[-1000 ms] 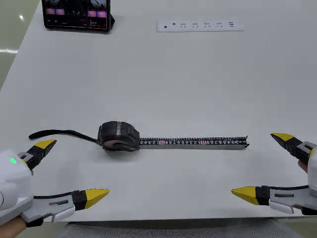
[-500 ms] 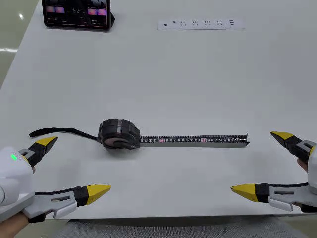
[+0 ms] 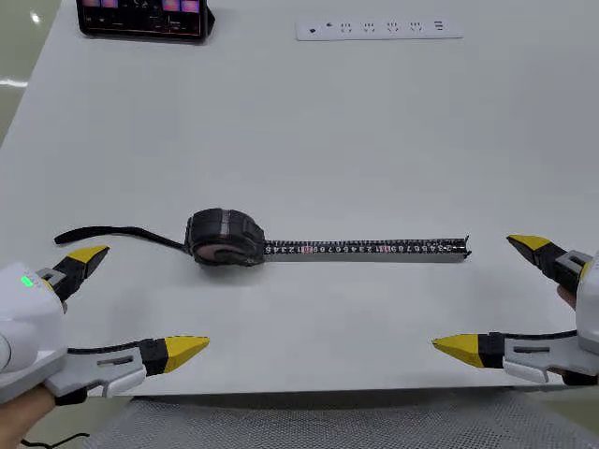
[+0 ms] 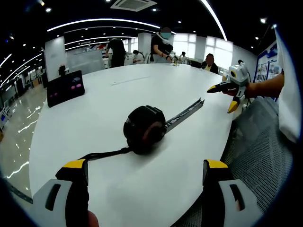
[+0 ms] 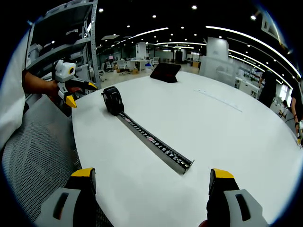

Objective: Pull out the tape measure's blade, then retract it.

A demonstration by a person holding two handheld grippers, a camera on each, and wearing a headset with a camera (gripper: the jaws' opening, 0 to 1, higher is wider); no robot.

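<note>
A black tape measure (image 3: 225,238) lies on the white table (image 3: 309,131), its blade (image 3: 365,249) pulled out to the right and lying flat, hook end (image 3: 465,248) free. A black wrist strap (image 3: 103,234) trails left from the case. My left gripper (image 3: 136,304) stands open at the table's near left edge, apart from the case (image 4: 144,128). My right gripper (image 3: 487,295) stands open at the near right, a short way from the blade's tip (image 5: 185,166). Nothing is between either pair of jaws. The case (image 5: 113,100) sits far off in the right gripper view.
A dark tablet (image 3: 140,17) stands at the far left of the table and a white power strip (image 3: 379,30) lies at the far middle. A grey mesh chair back (image 3: 309,426) runs below the near edge. People stand in the room behind (image 4: 163,45).
Both grippers stay open at the near edge. The head view has tilted slightly, shifting the scene upward; the tape measure and blade lie as before.
</note>
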